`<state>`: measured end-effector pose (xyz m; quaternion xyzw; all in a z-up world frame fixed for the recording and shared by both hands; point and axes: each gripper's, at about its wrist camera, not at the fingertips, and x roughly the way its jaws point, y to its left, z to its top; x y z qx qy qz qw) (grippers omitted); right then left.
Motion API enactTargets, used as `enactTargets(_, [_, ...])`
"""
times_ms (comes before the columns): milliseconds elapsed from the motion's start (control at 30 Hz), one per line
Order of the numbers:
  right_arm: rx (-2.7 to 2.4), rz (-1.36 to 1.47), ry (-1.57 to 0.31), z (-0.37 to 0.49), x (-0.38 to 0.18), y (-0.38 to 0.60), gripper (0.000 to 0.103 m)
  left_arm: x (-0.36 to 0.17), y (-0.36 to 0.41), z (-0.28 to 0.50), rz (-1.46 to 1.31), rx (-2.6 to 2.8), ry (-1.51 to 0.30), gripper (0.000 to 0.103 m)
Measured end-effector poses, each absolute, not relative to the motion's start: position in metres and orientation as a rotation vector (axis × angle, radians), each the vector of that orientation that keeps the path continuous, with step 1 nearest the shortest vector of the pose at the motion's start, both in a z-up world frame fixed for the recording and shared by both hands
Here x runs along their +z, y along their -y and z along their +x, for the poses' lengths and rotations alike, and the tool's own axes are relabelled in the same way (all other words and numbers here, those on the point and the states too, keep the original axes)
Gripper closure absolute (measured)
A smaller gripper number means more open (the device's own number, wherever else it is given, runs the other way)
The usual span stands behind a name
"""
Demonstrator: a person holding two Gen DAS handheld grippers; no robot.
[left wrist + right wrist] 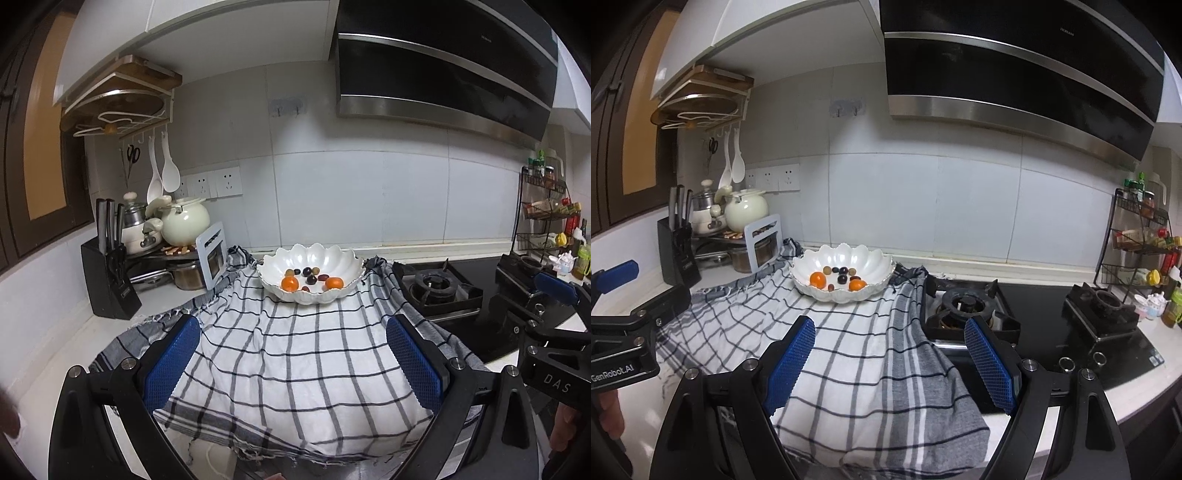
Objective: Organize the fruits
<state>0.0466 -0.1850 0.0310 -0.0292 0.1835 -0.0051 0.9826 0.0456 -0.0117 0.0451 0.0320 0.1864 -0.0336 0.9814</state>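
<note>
Both claws, the left gripper (293,358) and the right gripper (890,365), were held wide open and empty (cloth beneath). The fruits (312,278) were seen already in the white bowl (343,258) at frame centre. A reach toward the bowl was judged next.

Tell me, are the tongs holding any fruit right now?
No. Both the left tongs and the right tongs are open and empty. All the fruit sits in the white bowl.

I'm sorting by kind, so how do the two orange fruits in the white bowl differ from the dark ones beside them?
The orange fruits are bright orange; the dark fruits look deep purple to nearly black. The orange fruits are clearly bigger. The orange fruits sit toward the near side of the white bowl, one at each side; the dark fruits cluster between and behind them. All are roundish and lie loose in the bowl.
</note>
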Motion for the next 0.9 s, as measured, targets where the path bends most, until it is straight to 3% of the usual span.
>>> enactTargets(900, [-0.023,-0.056,-0.354,0.020,0.034,0.188,0.019,0.050,0.014,0.020,0.078,-0.100,-0.346,0.000])
